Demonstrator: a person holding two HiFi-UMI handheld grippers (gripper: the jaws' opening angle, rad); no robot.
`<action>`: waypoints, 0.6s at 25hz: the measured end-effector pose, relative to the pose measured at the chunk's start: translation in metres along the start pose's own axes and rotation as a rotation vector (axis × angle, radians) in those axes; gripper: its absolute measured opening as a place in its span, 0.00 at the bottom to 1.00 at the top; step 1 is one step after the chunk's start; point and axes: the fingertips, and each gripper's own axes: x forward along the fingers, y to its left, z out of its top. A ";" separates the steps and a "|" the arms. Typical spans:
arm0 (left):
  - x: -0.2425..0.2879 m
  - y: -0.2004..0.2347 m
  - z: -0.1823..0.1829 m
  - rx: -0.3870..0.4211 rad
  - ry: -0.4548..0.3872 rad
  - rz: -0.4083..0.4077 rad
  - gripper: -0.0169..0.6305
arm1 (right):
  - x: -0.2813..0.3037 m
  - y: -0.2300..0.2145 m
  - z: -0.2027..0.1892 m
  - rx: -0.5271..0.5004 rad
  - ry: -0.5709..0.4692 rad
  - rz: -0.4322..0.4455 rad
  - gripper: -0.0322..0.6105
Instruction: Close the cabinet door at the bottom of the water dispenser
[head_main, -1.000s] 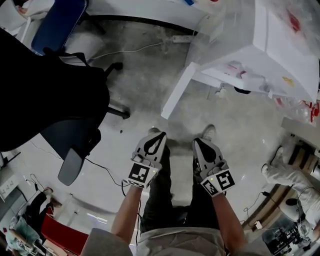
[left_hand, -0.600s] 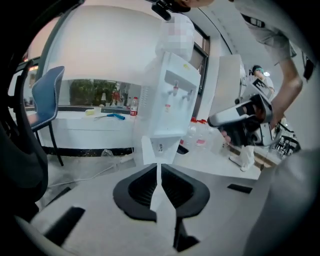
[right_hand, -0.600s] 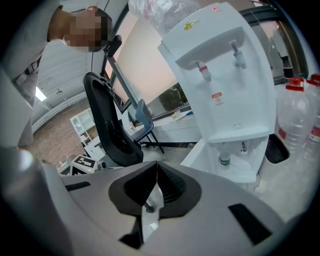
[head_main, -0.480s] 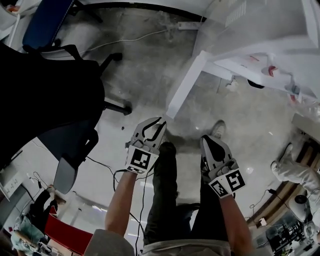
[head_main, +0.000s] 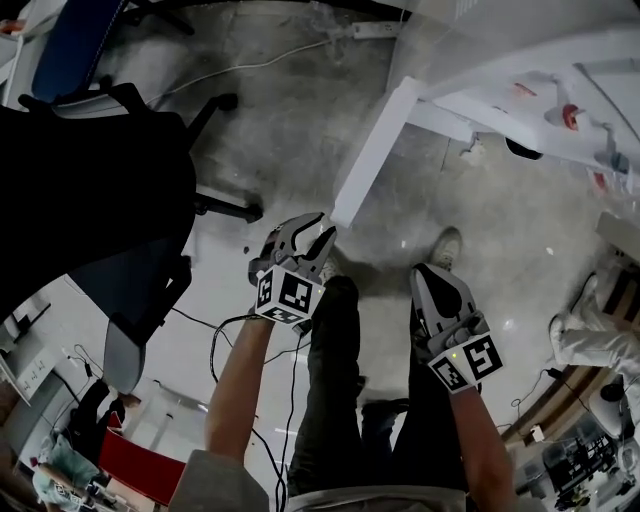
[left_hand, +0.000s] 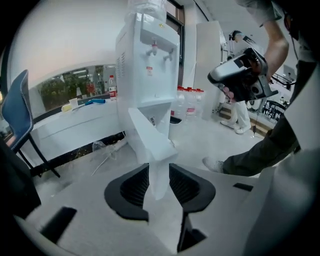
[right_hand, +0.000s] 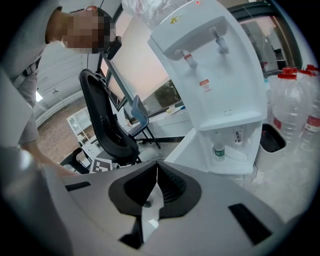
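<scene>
The white water dispenser (head_main: 530, 90) stands at the upper right, and its bottom cabinet door (head_main: 375, 150) is swung out toward me. My left gripper (head_main: 318, 232) sits just by the door's free end. In the left gripper view the door's edge (left_hand: 150, 140) runs between the jaws of the left gripper (left_hand: 159, 172), which are opening; the pads do not press on it. My right gripper (head_main: 432, 272) hangs lower right over my leg, apart from the door. The right gripper (right_hand: 156, 167) has its tips together and empty, facing the dispenser (right_hand: 215, 75) and its open cabinet (right_hand: 225, 150).
A black office chair (head_main: 90, 200) fills the left, with a blue chair (head_main: 75, 50) behind it. A power strip (head_main: 365, 30) and cables (head_main: 225, 330) lie on the floor. Large water bottles (right_hand: 295, 105) stand right of the dispenser. Another person (head_main: 585, 345) is at the right edge.
Both grippers have sunk toward the floor. The left one rolled, opened its jaws and came up to the door's free end. The right one stays shut.
</scene>
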 end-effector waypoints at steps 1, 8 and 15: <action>0.003 0.001 -0.001 0.001 0.008 0.002 0.20 | -0.001 -0.002 -0.001 0.004 -0.003 -0.003 0.07; 0.018 -0.005 -0.004 0.020 0.041 -0.015 0.21 | -0.014 -0.014 -0.009 0.027 -0.019 -0.020 0.07; 0.022 -0.014 0.000 0.013 0.052 -0.004 0.20 | -0.033 -0.030 -0.014 0.053 -0.047 -0.051 0.07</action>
